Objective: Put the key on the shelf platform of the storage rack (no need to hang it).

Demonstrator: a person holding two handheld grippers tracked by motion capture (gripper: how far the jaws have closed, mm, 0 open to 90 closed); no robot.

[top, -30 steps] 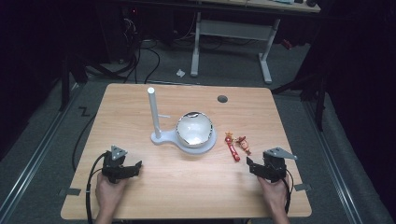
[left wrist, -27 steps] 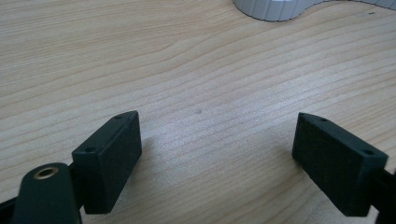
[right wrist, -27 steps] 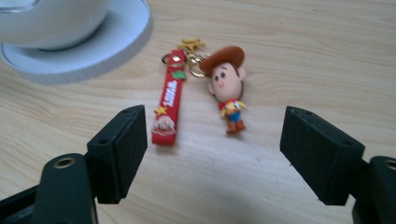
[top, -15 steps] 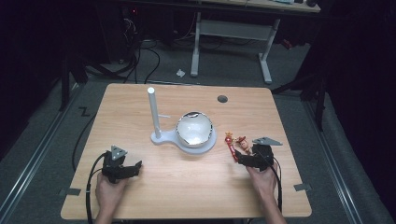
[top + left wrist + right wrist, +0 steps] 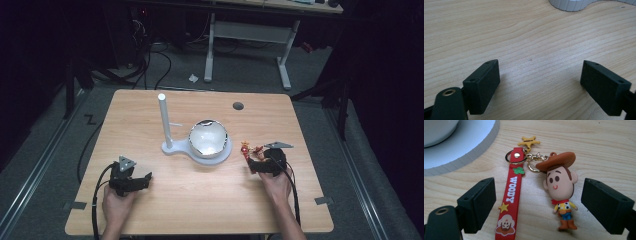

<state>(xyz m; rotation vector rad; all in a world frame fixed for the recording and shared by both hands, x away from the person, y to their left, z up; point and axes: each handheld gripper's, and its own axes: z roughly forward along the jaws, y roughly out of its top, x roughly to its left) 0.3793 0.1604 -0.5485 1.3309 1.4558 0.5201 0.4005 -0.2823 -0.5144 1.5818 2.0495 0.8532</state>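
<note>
Evidently the small rubbery cowboy-figure keychain with red "WOODY" strap point(image 5: 536, 192) is light and floppy; pinch the firmer figure's head at 1 o'clock. Right tool point(image 5: 536, 205) is spread around it; left tool point(image 5: 540, 87) spread over bare wooden bench point(image 5: 529, 37).

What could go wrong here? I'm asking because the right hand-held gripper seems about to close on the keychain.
The right hand-held gripper is open, its jaws straddling both the red strap and the cowboy figure. Closing could pinch only one part, leaving the other to dangle and swing from the ring. The white stand base lies close by, so the jaw beside it might bump the base or catch the strap against it.
</note>
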